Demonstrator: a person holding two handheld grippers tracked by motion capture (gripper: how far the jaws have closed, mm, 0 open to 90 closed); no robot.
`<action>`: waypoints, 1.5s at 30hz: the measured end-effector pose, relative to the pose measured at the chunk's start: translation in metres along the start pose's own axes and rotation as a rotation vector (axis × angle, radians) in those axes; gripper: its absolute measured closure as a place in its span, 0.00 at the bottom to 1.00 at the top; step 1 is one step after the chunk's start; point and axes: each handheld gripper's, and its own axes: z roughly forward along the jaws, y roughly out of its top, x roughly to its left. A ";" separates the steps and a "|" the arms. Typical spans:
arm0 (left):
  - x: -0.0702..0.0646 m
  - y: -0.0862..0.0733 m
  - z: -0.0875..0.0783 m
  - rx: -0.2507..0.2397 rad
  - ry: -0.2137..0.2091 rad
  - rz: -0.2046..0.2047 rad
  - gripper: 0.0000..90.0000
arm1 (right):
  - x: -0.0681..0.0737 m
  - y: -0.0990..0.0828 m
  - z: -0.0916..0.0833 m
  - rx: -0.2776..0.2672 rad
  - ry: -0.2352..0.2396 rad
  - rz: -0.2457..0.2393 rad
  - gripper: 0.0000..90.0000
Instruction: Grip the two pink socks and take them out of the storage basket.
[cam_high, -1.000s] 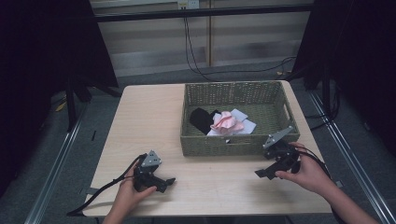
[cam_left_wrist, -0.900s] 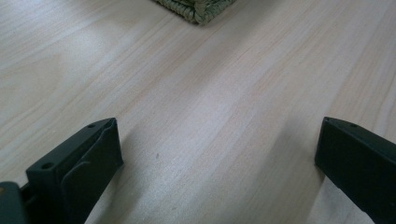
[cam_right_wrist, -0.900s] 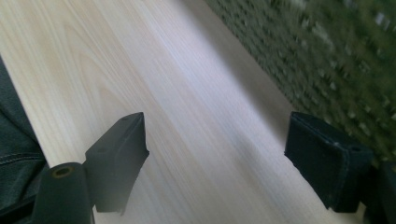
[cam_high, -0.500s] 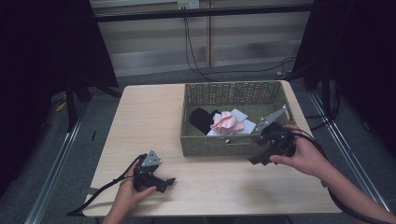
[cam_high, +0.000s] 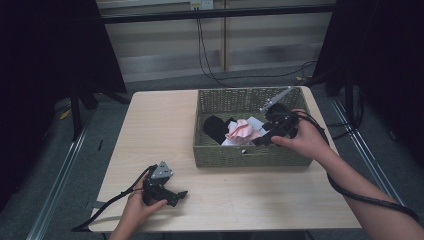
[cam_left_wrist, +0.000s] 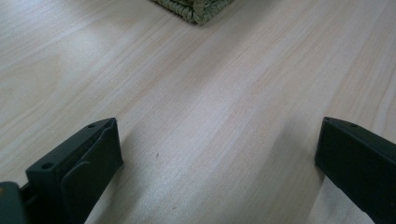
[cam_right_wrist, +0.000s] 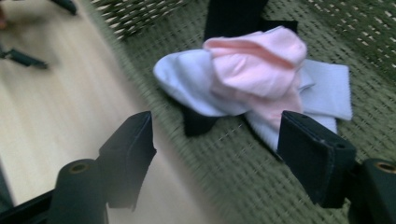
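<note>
Right gripper (cam_high: 256, 141): jaws apart and just been closing, nothing between them, over the basket's (cam_high: 240, 156) near wall.
Socks (cam_right_wrist: 252, 70): piled inside basket, just ahead.
Left gripper (cam_high: 179, 196): open, resting on bare worktop (cam_high: 150, 130), well apart.

Both forearms are bare, no sleeves showing. The left gripper (cam_high: 176, 194), toward seven o'clock on the table, is black, topped by a grey three-cornered plate, with a black cable trailing off at eight o'clock. The right gripper (cam_high: 256, 142), toward three o'clock, is black too; its blocky matte jaws carry small round screw holes, and its cable loops along the forearm.
</note>
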 end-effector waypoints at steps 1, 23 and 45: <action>0.000 0.000 0.000 0.000 0.000 0.000 0.00 | 0.000 0.000 0.000 0.000 0.000 0.000 0.31; 0.000 -0.001 0.001 -0.017 -0.011 -0.011 0.00 | -0.018 0.044 0.075 0.040 -0.066 -0.045 0.26; 0.000 -0.001 0.001 -0.015 -0.014 -0.010 0.00 | -0.034 0.041 0.088 0.109 0.013 -0.028 0.95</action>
